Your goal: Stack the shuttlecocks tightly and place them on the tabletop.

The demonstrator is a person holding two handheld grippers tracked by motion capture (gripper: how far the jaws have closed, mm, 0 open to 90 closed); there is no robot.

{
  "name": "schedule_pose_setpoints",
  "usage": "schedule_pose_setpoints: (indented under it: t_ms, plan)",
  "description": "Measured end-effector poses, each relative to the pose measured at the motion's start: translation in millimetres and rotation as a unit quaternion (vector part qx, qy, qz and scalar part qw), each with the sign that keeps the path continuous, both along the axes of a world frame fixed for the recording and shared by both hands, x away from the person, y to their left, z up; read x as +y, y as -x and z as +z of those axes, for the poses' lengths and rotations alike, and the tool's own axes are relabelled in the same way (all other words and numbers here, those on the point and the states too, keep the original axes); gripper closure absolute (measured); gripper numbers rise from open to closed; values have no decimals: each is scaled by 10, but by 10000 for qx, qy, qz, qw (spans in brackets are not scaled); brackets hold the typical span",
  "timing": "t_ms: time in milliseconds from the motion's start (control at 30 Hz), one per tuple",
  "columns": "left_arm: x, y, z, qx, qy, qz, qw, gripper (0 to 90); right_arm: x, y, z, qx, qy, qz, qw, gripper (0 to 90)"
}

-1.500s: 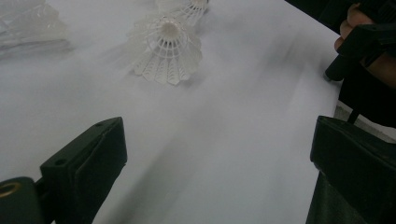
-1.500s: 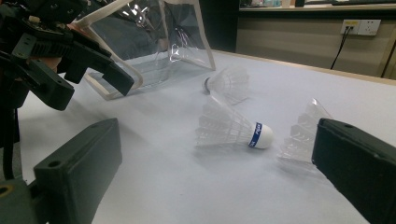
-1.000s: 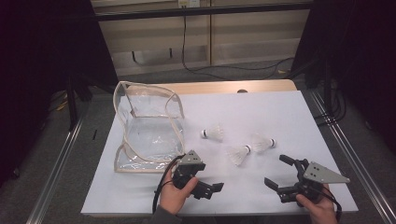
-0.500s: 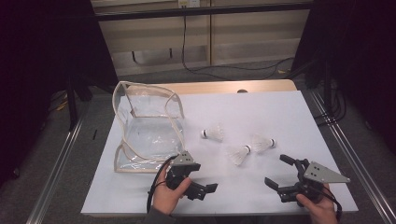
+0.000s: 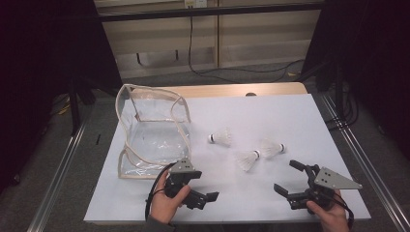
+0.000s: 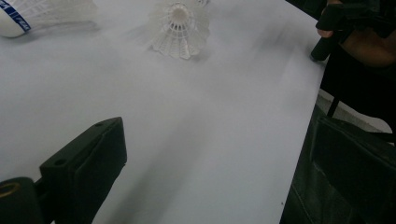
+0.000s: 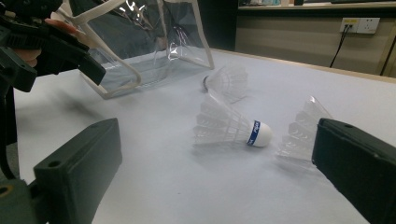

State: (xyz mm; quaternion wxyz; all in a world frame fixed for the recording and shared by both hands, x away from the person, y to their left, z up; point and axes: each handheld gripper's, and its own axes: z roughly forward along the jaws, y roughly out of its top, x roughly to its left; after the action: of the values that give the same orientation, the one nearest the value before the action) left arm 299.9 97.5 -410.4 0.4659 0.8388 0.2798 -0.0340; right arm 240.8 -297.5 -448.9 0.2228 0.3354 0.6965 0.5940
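Three shuttlecocks lie on the white counter (image 5: pixel 300 116): one (image 5: pixel 221 137) just right of the clear bag (image 5: pixel 150 135), two (image 5: pixel 247 159) (image 5: pixel 271 149) nearer, touching. The right claw (image 5: pixel 289 178), spread and empty, rests near them; the left claw (image 5: pixel 209 197), also spread, sits at the near edge.

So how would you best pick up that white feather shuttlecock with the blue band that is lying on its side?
Probably by the white feather shuttlecock with the blue band at its rounded cork end, where it is firm. It lies on its side, so bring the open right gripper down from above, fingers astride the cork. The feather skirt looks easy to crush.
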Motion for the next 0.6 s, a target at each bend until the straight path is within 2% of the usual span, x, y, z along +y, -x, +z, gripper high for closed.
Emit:
schedule_pose_setpoints:
  t_ms: [333, 600]
  plan:
    - [151, 17, 36, -61, 23, 90, 9999, 38, -2, -1, 0, -3, -12, -4, 10000, 12]
    - [219, 28, 34, -73, -70, 79, 9999, 38, -5, -2, 1, -11, -9, -9, 10000, 12]
